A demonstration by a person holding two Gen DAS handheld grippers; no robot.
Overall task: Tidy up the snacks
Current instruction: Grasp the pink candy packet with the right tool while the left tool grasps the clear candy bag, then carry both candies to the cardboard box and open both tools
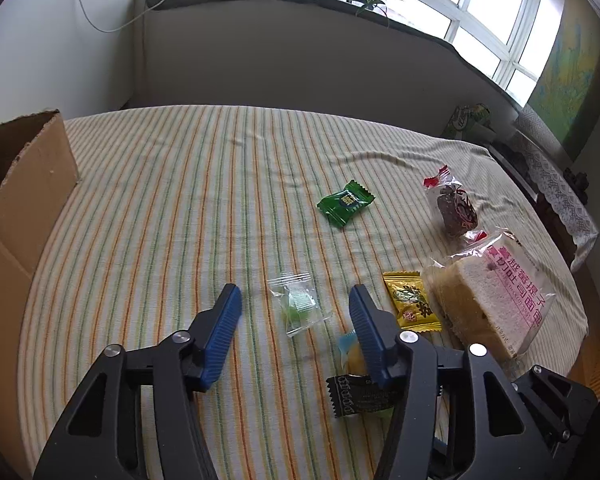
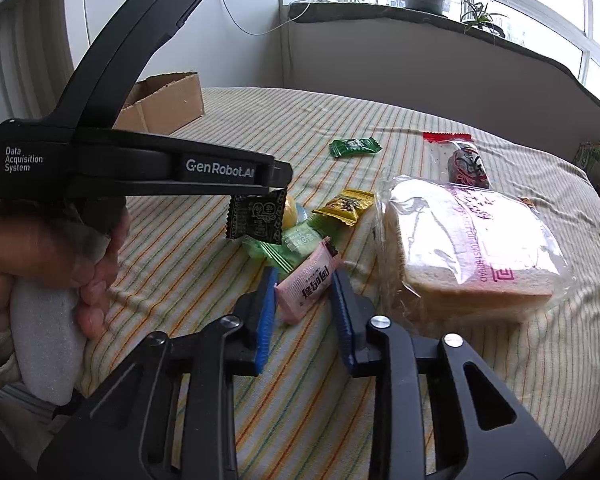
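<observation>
Left wrist view: the task looks barely begun. The cardboard box (image 1: 28, 184) stands at the left edge of the striped cloth (image 1: 180, 208), its inside hidden, and every snack in sight lies on the cloth. The left gripper (image 1: 296, 316) has its tongs spread wide. Just ahead, between them, lies a clear packet (image 1: 298, 304) of green sweets, long axis running from the near right toward the far left. A black packet (image 1: 360, 396) sits against the right finger, and I cannot tell what bears it. The yellow packet (image 1: 412, 300) and the bread bag (image 1: 496, 292) lie by the right edge. The green packet (image 1: 346, 203) and a dark red-ended packet (image 1: 454, 206) lie farther off.

Right wrist view: the right gripper (image 2: 305, 310) brackets the pink packet (image 2: 306, 284), which lies flat near the front edge just beside the bread bag. Its long axis slants between the tongs, its dark end pointing up and right toward the far edge. The tongs are half drawn in, one on each side, but I cannot tell whether the pads press it. The black packet hangs upright under the left gripper's tip, above the small heap. The box sits at the far left corner, well apart, so nearly all the sorting seems left to do.
</observation>
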